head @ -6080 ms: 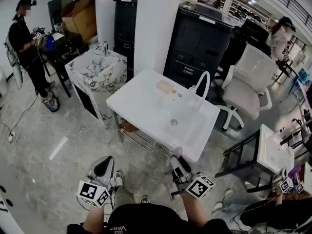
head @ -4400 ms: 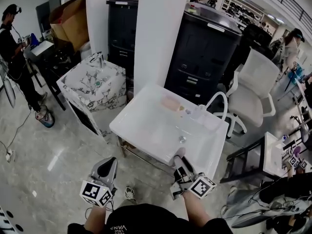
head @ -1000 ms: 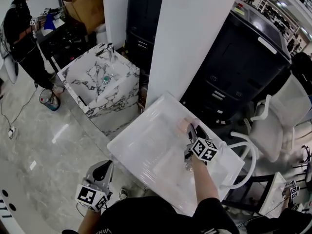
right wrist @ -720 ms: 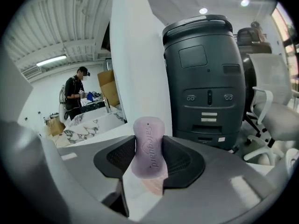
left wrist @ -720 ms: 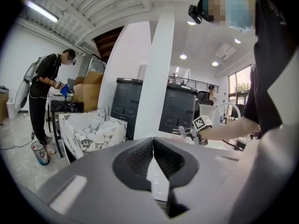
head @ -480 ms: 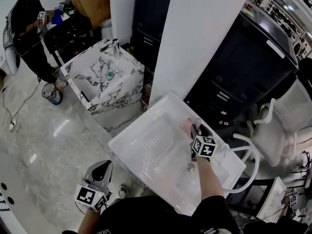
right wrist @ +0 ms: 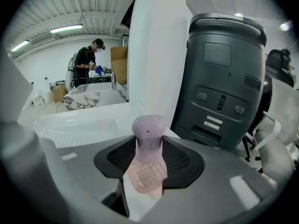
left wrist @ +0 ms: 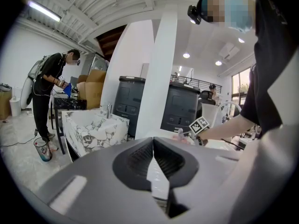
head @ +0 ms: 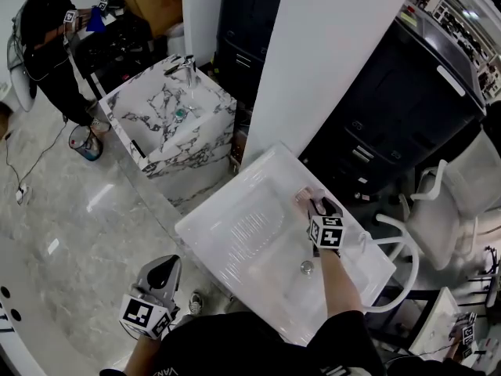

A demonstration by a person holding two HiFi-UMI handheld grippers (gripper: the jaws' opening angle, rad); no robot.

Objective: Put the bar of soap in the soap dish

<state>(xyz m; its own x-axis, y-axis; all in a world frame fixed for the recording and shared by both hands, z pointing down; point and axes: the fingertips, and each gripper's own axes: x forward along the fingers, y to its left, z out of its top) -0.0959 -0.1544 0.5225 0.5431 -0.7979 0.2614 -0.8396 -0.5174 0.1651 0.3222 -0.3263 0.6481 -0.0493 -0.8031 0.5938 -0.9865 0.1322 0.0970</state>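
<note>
The bar of soap (right wrist: 148, 130) is pale purple and stands on edge between the jaws of my right gripper (right wrist: 149, 148), which is shut on it. Just under it shows a pink piece with small bumps (right wrist: 145, 175), which looks like the soap dish. In the head view the right gripper (head: 316, 205) reaches to the back edge of the white sink (head: 235, 237), where a pink patch (head: 302, 197) shows at its tips. My left gripper (head: 161, 276) hangs low beside my body, shut on nothing (left wrist: 153, 141).
A white curved faucet (head: 398, 245) and a drain (head: 307, 268) lie right of my right arm. A white pillar (head: 329, 45) and a black cabinet (head: 391, 116) stand behind the sink. A marble sink unit (head: 168, 120) and a person (head: 47, 30) are at the left.
I have walked up to the white sink. My right gripper has reached across it to the pink patch at the back edge. The left gripper has stayed low.
</note>
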